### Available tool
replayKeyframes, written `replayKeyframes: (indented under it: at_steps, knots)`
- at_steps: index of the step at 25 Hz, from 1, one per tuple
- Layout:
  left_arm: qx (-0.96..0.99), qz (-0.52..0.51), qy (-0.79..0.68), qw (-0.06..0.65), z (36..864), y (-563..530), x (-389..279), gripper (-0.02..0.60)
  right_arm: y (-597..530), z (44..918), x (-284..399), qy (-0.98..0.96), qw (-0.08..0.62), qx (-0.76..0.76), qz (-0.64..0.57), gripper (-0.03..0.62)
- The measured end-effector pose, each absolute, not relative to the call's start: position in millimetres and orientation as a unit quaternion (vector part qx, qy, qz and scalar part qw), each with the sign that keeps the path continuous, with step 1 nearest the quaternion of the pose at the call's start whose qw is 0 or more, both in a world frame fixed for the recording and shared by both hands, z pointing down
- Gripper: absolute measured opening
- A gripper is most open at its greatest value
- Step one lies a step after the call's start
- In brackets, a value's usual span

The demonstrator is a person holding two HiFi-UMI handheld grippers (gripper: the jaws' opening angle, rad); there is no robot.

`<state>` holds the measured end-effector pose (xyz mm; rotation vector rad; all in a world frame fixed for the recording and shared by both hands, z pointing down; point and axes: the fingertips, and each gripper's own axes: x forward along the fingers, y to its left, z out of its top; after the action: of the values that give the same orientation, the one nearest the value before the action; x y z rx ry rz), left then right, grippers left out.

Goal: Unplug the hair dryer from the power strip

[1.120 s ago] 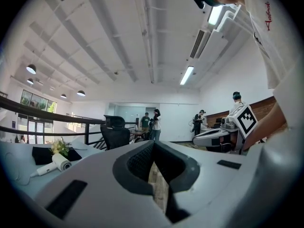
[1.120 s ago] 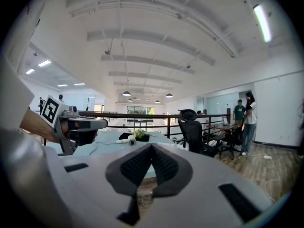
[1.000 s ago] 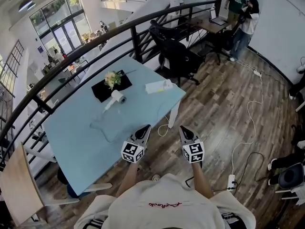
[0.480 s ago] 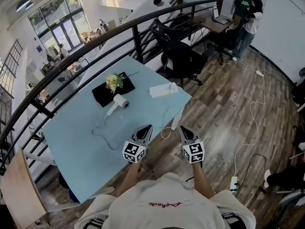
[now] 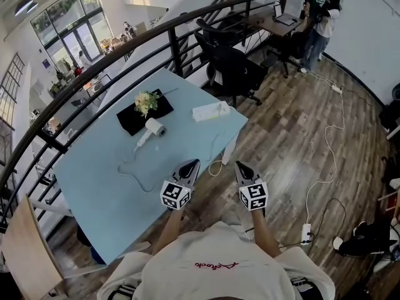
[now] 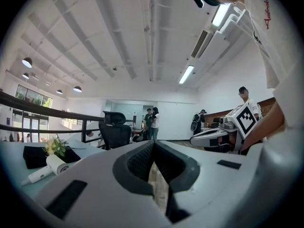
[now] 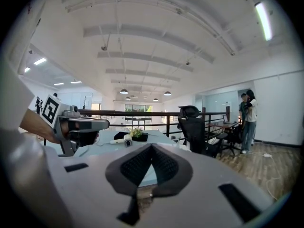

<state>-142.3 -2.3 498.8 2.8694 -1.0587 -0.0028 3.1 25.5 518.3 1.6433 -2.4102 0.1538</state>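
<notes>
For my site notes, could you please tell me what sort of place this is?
Probably an open-plan office on a mezzanine: a curved black railing overlooks a lower floor, black office chairs stand near a desk, and people stand talking beside it.

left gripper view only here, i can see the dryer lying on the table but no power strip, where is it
observer: In the head view the power strip lies on the blue table near its far right corner, to the right of the hair dryer.
operator: does the dryer cord run to it
observer: A white cord loops across the table from the dryer's handle and heads toward the strip's side. The plug itself is too small to make out.
operator: is the right gripper holding anything
observer: No. The right gripper is shut with nothing between its jaws, just off the table's near edge.
</notes>
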Motion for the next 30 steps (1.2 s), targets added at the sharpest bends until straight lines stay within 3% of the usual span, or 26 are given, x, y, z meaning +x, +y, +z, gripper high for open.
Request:
replayKeyframes:
  at_steps: [15,30]
  knots:
    - [0.938,0.014,-0.344,0.046,510.6,1.5,-135.0,0.008,34.3,533.8,8.8,-0.820,0.110,0.557,0.066,0.018]
    - [0.932,0.012,-0.359,0.045,507.4,-104.3,-98.8,0.008,-75.5,533.8,39.9,-0.834,0.109,0.537,0.062,0.018]
